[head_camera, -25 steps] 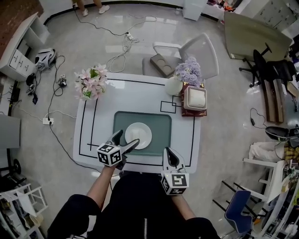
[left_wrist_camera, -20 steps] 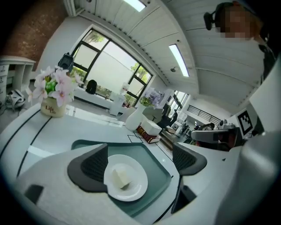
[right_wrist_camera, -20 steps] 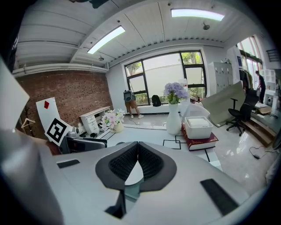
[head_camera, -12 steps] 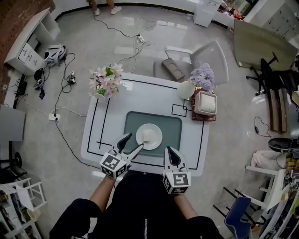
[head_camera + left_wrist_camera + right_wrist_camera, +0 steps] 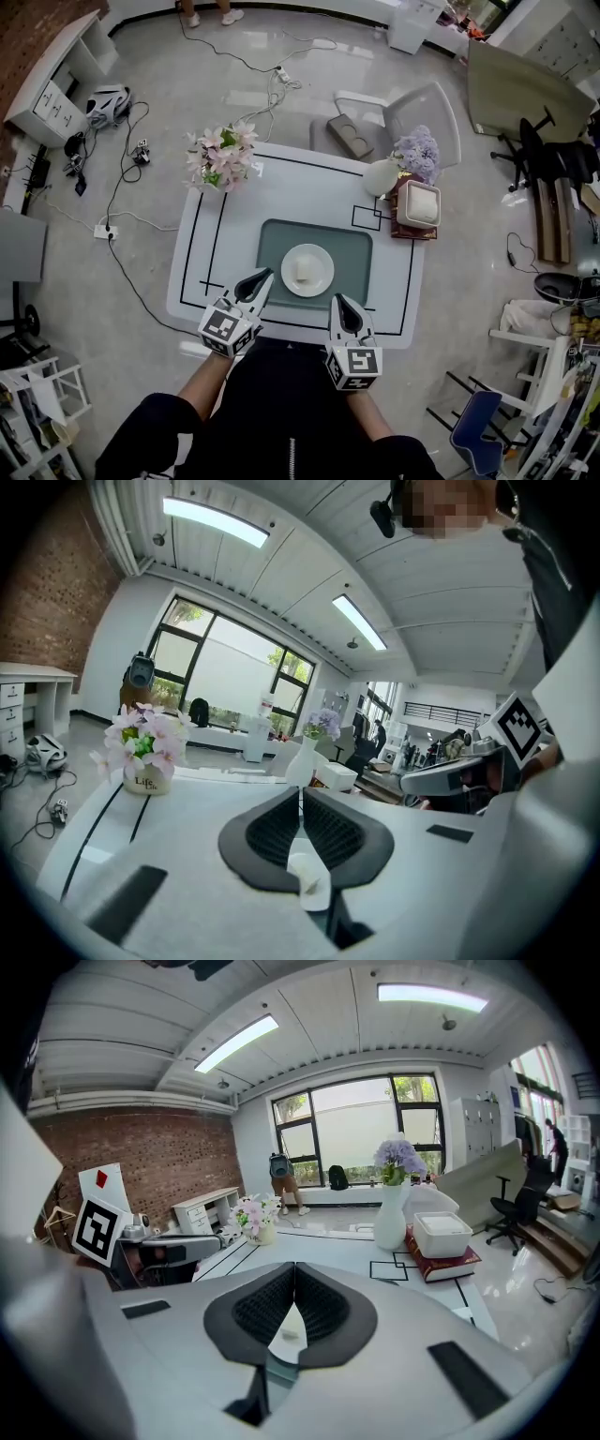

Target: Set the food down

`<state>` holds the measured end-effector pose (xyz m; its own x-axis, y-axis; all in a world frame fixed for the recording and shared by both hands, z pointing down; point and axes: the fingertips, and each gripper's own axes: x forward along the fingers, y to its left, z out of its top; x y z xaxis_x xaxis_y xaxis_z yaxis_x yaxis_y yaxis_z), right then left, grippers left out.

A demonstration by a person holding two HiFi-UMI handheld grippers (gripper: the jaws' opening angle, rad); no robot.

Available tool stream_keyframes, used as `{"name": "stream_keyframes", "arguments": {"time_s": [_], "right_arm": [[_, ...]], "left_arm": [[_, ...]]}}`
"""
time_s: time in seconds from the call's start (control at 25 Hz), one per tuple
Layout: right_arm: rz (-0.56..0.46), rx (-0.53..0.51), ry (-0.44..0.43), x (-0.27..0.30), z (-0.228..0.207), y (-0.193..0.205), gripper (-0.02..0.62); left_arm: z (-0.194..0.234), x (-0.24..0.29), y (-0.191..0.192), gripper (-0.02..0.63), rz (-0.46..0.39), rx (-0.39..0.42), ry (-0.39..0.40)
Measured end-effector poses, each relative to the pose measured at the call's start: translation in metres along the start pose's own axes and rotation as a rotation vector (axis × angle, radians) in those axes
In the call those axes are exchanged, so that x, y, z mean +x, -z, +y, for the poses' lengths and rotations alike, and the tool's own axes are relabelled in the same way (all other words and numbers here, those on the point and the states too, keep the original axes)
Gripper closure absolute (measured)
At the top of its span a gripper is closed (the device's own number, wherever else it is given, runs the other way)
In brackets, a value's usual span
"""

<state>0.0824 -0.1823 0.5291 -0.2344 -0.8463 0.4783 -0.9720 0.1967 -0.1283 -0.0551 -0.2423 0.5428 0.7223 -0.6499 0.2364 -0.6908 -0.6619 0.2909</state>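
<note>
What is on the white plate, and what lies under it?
One pale block of food lies on the plate; the plate rests on a grey-green mat on the white table. Whatever is directly beneath the plate is covered.

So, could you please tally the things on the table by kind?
Flower vases: 2
Plate: 1
Food piece: 1
Placemat: 1
Red book: 1
White box: 1
Total: 7

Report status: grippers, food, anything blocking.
Left gripper jaws just closed, empty; right gripper shut, empty. Pale food block down on round white plate, green placemat. Nothing in the way.
</note>
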Motion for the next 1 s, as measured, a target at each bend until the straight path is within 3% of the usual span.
{"name": "stream_keyframes", "arguments": {"time_s": [0.16,0.28,0.52,0.64,1.0], "right_arm": [[-0.008,-0.006,-0.009,-0.003,0.005,0.001,0.586],[-0.022,-0.016,-0.023,-0.008,0.004,-0.002,0.586],[-0.048,-0.053,-0.072,-0.032,0.006,-0.009,0.586],[-0.059,-0.057,-0.093,-0.048,0.005,-0.003,0.586],[-0.072,-0.071,-0.116,-0.094,0.004,0.023,0.586]], "left_arm": [[-0.002,-0.004,-0.001,0.6,-0.029,0.015,0.013],[-0.006,-0.005,0.003,0.6,0.008,0.033,-0.008],[-0.04,-0.02,-0.003,0.6,0.005,0.041,-0.042],[-0.054,-0.028,0.005,0.6,0.017,0.026,-0.08],[-0.105,-0.062,0.037,0.6,0.073,0.029,-0.096]]}}
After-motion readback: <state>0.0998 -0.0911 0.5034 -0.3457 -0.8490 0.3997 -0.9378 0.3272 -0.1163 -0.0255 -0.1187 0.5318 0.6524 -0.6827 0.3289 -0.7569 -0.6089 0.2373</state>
